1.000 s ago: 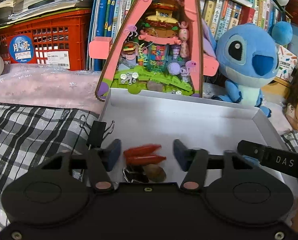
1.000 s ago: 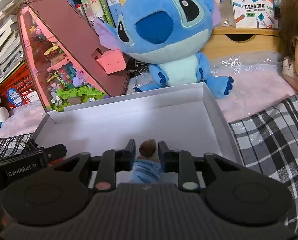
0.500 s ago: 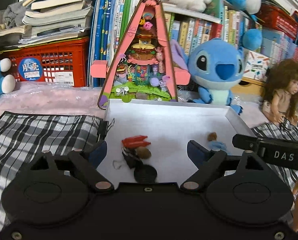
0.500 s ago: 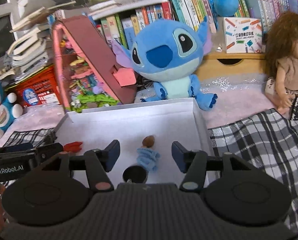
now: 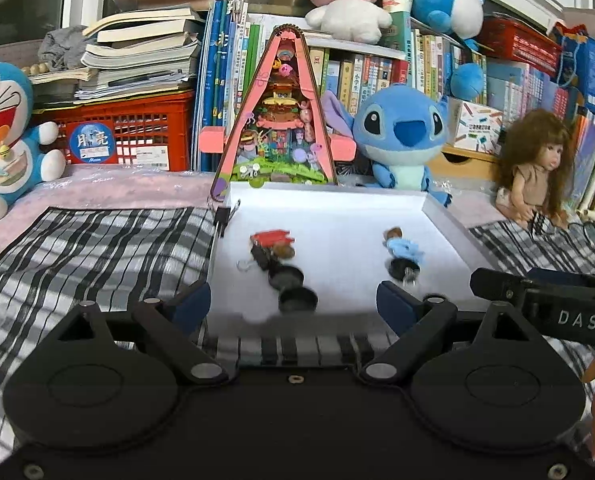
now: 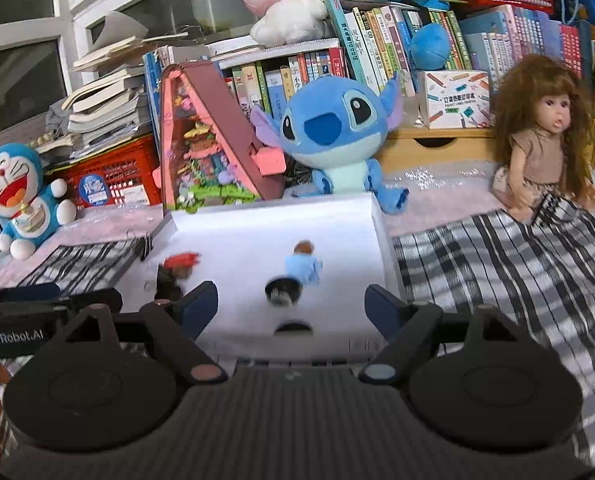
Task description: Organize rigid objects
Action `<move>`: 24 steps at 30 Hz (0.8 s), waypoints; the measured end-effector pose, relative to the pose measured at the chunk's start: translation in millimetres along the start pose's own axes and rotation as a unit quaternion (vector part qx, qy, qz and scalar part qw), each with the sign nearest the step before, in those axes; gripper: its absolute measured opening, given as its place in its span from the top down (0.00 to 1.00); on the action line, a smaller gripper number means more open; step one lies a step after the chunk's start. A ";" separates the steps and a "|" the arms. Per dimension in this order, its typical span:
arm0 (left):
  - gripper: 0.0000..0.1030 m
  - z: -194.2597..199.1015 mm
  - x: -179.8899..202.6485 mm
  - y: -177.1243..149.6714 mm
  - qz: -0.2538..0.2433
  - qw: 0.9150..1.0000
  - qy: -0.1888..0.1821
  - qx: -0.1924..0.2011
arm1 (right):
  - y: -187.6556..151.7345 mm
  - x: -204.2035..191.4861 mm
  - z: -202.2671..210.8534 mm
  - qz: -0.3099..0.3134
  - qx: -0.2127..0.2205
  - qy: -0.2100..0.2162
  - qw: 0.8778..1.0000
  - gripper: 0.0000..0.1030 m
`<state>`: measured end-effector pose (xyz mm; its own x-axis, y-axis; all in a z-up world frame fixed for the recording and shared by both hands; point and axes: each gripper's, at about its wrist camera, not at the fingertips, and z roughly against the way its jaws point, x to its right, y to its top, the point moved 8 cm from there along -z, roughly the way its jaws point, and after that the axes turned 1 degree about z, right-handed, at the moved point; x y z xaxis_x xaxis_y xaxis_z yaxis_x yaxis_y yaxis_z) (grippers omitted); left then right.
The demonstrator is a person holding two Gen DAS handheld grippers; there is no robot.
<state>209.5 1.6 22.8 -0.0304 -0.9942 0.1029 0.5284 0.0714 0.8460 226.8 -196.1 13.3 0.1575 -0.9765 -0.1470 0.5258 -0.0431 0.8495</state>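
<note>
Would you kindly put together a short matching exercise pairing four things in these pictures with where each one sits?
Things:
1. red figure
2. light blue figure
3. binder clip
4. doll

Places:
A. clipped on the left wall of the white box
B. sitting on the right, outside the box, at the edge of the checked cloth
C. lying in the left half of the box
D. lying in the right half of the box

Pairs: 1-C, 2-D, 3-A, 4-B
</note>
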 end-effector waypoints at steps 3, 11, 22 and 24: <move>0.13 4.0 1.3 -17.4 -0.007 1.000 0.004 0.005 | -19.4 -0.1 6.3 0.007 0.006 -0.007 1.000 0.14; 0.13 -17.9 -7.4 -57.2 -0.005 0.999 0.030 -0.033 | -61.8 2.6 -13.1 0.018 -0.032 -0.025 0.999 0.12; 0.03 -30.3 -17.9 -72.1 0.001 0.997 0.051 -0.060 | -77.7 -1.0 -27.1 0.042 -0.070 -0.042 0.996 0.00; 0.01 -32.2 -16.5 -72.1 -0.005 0.996 0.058 -0.065 | -78.2 -1.3 -28.2 0.044 -0.073 -0.042 0.995 0.00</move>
<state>199.2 10.3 -56.7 0.0581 -0.9979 0.0270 0.6336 0.0577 0.7715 209.1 -185.5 -67.2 0.1412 -0.9896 -0.0266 0.6297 0.0691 0.7738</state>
